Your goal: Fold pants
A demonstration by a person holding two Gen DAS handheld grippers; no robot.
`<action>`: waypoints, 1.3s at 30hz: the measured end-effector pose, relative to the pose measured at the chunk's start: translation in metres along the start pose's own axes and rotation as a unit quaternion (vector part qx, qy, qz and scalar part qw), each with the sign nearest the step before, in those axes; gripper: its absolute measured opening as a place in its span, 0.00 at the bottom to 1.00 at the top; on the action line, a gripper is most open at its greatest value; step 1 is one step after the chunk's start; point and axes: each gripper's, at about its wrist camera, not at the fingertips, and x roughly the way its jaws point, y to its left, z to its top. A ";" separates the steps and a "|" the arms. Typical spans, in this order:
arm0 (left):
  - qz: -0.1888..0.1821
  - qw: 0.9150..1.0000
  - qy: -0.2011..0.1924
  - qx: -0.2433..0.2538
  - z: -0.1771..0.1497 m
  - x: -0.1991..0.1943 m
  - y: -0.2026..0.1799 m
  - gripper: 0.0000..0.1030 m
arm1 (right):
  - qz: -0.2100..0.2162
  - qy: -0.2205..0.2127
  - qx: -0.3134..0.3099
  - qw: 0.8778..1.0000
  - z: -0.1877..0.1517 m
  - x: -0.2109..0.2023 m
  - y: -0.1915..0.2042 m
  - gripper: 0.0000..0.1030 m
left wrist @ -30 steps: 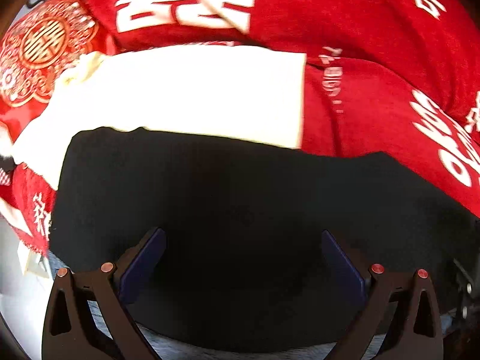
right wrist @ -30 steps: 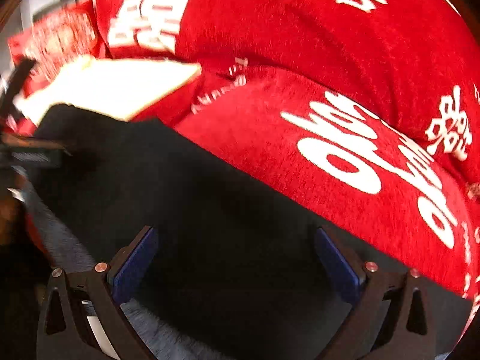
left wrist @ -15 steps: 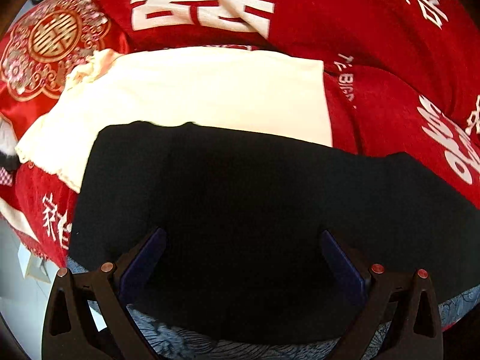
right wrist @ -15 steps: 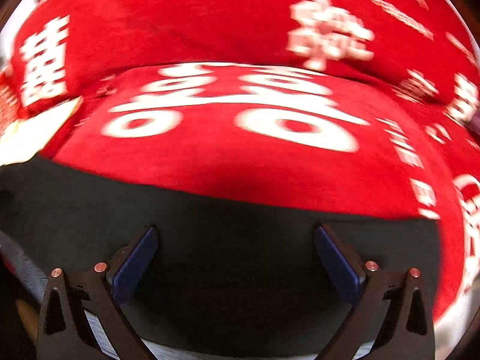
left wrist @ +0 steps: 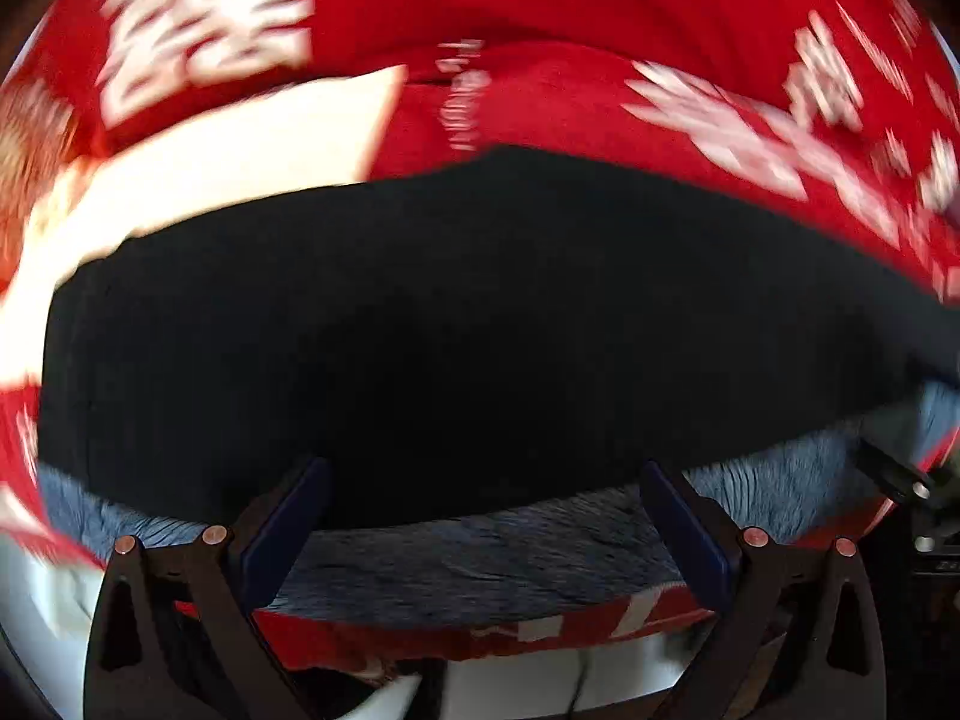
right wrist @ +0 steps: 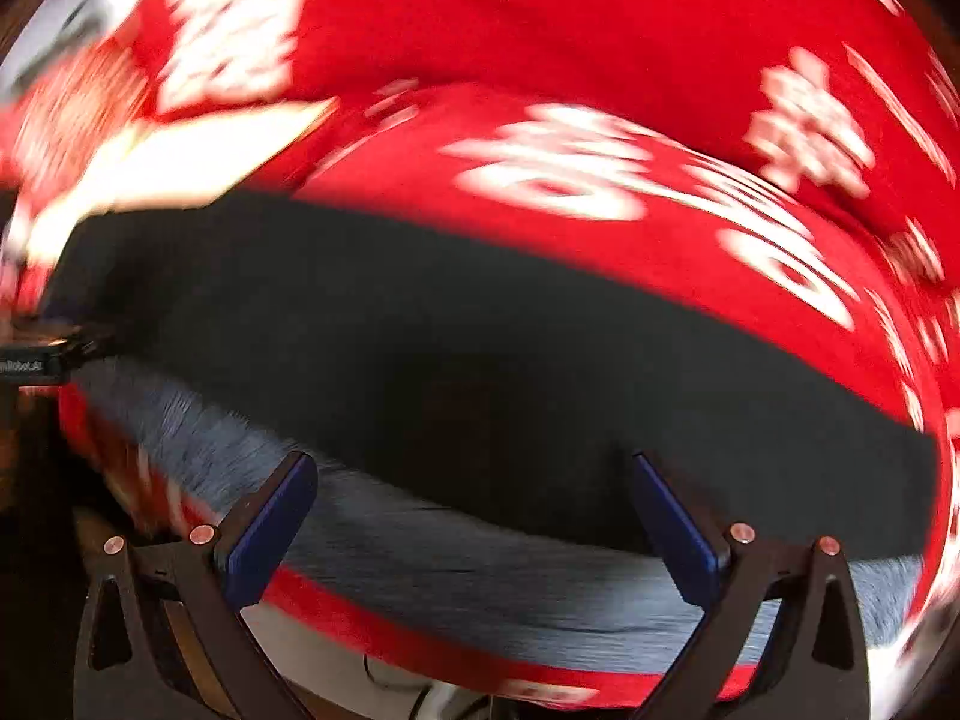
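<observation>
The black pants (left wrist: 468, 324) lie flat across mid-frame, seemingly folded already, with both the left tongs (left wrist: 480, 516) and the right tongs (right wrist: 474, 510) spread wide, gripping nothing.

Each claw, left (left wrist: 477, 531) and right (right wrist: 474, 525), has black triangular-cutout arms, copper-coloured rivets, and dark blue flat finger pads (left wrist: 282, 525).

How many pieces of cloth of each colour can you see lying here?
Black pants: 1
Cream cloth: 1
Red blanket with white characters: 1
Grey-blue fuzzy cloth: 1
Total: 4
</observation>
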 end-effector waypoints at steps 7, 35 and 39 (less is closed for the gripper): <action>0.019 0.998 0.000 -0.064 -0.012 -0.002 0.055 1.00 | -0.029 0.019 0.032 0.999 -0.021 0.004 -0.049 1.00; 0.070 0.969 0.011 -0.239 0.012 0.003 0.173 1.00 | -0.048 0.050 0.096 0.993 -0.040 -0.001 -0.105 1.00; 0.050 0.978 0.002 -0.201 0.027 -0.004 0.125 1.00 | -0.045 0.050 0.103 0.992 -0.039 -0.005 -0.107 1.00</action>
